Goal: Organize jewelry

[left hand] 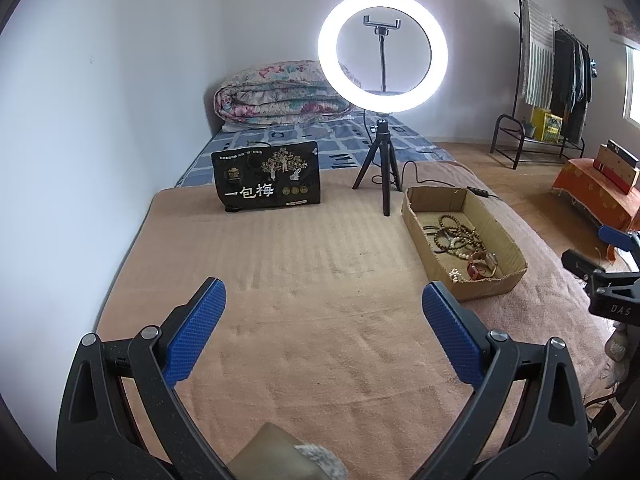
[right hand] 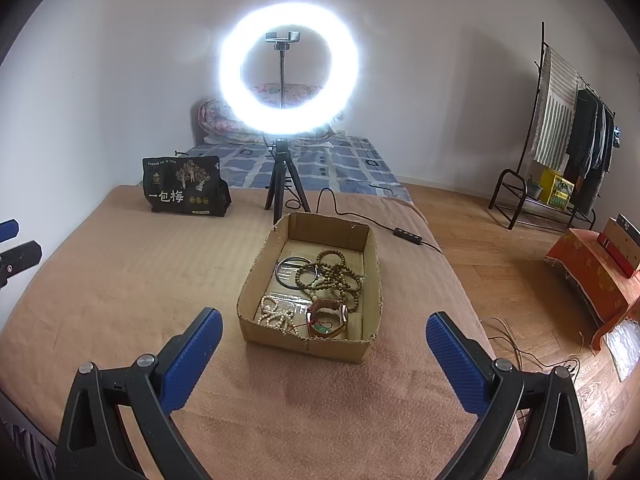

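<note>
An open cardboard box (right hand: 370, 248) sits on the tan blanket (right hand: 120, 280); it also shows in the left wrist view (left hand: 494, 224). It holds brown bead bracelets (right hand: 334, 274), a dark bangle (right hand: 286, 272), white beads (right hand: 276, 314) and a reddish bracelet (right hand: 326, 318). My right gripper (right hand: 324, 318) is open and empty, just in front of the box. My left gripper (left hand: 324, 292) is open and empty over bare blanket, left of the box. The right gripper's body shows at the right edge of the left wrist view (left hand: 608, 280).
A ring light on a tripod (right hand: 286, 184) stands behind the box, its cable (right hand: 404, 236) trailing right. A black printed bag (right hand: 182, 184) stands at the back left. A folded quilt (left hand: 280, 96) lies by the wall. A clothes rack (right hand: 560, 140) and orange stool (right hand: 596, 276) stand on the floor.
</note>
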`<state>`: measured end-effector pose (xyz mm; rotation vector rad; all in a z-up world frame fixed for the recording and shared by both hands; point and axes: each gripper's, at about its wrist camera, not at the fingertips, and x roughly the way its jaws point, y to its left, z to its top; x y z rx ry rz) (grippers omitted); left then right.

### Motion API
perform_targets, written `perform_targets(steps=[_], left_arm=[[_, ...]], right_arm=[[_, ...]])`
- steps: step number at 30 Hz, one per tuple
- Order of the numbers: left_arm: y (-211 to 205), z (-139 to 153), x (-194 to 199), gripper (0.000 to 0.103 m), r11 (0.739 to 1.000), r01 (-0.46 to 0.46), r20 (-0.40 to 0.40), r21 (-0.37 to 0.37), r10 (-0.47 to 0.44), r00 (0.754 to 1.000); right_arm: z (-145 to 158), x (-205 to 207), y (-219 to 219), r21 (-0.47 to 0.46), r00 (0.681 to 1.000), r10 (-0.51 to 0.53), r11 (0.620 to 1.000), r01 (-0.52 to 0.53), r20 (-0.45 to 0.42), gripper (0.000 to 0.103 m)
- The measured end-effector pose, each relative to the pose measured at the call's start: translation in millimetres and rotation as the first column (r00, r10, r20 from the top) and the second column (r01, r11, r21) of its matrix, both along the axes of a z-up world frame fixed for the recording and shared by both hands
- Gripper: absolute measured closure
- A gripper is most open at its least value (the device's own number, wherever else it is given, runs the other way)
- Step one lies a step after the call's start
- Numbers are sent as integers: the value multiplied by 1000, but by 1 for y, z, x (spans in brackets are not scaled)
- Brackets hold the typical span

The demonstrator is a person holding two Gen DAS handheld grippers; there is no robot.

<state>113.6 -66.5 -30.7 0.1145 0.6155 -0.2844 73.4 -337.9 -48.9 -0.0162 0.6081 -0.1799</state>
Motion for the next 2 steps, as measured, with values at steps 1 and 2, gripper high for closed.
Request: perform_targets(steps=[1,2], left_arm=[[0,1,-1,3,1000,-4,7,0,4,1000],[-1,1,-1,3,1000,-11,13,2,11,1000]], right_arm=[[0,0,0,-3,1000,0,1000,0,-2,0],[0,0,0,-4,1000,0,1000,0,-2,0]])
